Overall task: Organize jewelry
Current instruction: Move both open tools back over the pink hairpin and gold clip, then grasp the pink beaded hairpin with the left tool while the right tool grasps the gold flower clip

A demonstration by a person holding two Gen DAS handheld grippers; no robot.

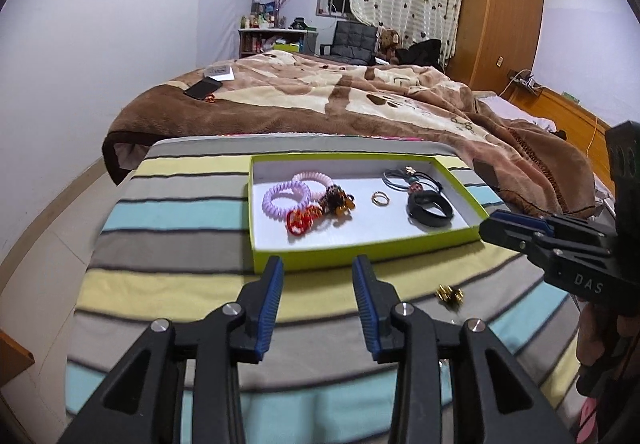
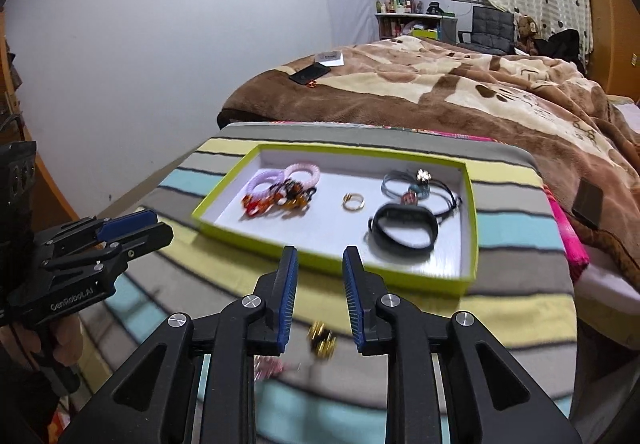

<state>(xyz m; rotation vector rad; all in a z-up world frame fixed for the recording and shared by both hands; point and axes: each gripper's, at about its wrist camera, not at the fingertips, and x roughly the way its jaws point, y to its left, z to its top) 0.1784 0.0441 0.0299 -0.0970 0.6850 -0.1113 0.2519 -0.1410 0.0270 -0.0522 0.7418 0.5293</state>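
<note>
So we've got the big bed point(image 1: 360, 103) with its brown paw-print blanket filling the back of the room, and in front of it a striped cloth point(image 1: 168, 211) in grey, yellow and teal covering the surface we're working over. A dark phone point(image 1: 203, 87) lies on the blanket's far corner.

Sitting on the stripes is the lime-green tray point(image 1: 360, 250) with a white floor, and most of the jewelry is inside it. Left end: a lilac coil hair tie point(image 1: 286, 199), a pink coil hair tie point(image 1: 312, 179) touching it from behind, and a tangle of red and amber pieces point(image 1: 320, 209) just in front. Right end: a black band point(image 1: 430, 211) nearest us, with thin cord hair ties point(image 1: 408, 177) behind it. Between the two groups lies a gold ring point(image 1: 379, 198), on its own.

Outside the tray, on the cloth near its front edge, there's a small gold piece point(image 2: 321, 340), blurry, so we can't tell exactly what it is. A pinkish smudge point(image 2: 272, 366) lies just left of it, too blurred to name.

Our left gripper point(image 1: 318, 292) hangs in front of the tray with jaws wide and nothing in them. Our right gripper point(image 2: 320, 284) is parted more narrowly, also empty, with that gold piece lying on the cloth below the gap.
</note>
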